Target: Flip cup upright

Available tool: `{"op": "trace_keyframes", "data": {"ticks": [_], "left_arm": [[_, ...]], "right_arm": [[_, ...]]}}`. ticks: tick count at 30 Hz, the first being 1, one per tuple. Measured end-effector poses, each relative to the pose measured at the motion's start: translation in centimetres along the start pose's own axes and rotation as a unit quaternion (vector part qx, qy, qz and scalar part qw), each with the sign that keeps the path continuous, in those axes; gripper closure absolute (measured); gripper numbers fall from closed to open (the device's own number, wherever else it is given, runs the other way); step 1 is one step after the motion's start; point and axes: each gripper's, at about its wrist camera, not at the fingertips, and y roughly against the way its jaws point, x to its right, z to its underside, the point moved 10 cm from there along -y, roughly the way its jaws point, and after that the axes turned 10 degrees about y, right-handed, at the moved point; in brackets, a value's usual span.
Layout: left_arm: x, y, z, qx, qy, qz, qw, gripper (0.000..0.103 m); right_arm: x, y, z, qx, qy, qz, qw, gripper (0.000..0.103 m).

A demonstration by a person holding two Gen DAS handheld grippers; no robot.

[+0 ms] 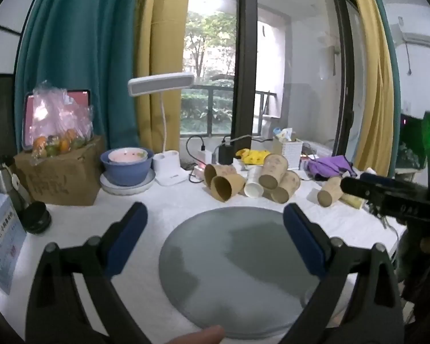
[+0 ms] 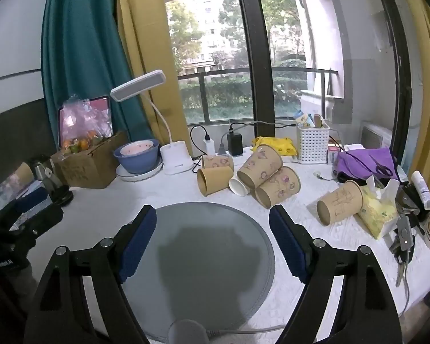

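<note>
While both hover wide-jawed, left gripper (image 1: 215, 220) faces toppled cups (image 1: 252, 179).

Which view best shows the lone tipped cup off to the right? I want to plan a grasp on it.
The right wrist view: the lone cup lies on its side, mouth toward the camera, leaning on a yellow tissue pack. In the left wrist view the cup is smaller, blurrier and partly hidden by the other tool.

Cups (image 2: 249, 176) on table (image 2: 169, 192) behind mat (image 2: 197, 261).
</note>
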Motion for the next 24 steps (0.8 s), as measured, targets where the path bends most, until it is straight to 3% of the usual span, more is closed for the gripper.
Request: {"op": "trace_keyframes", "data": {"ticks": [24], "left_arm": [[0.7,0.9,0.1,0.016,-0.012,0.002,0.9998,0.006]], "right_arm": [[-0.5,0.3,-0.8,0.005,0.002,0.0,1.0,0.019]]}}
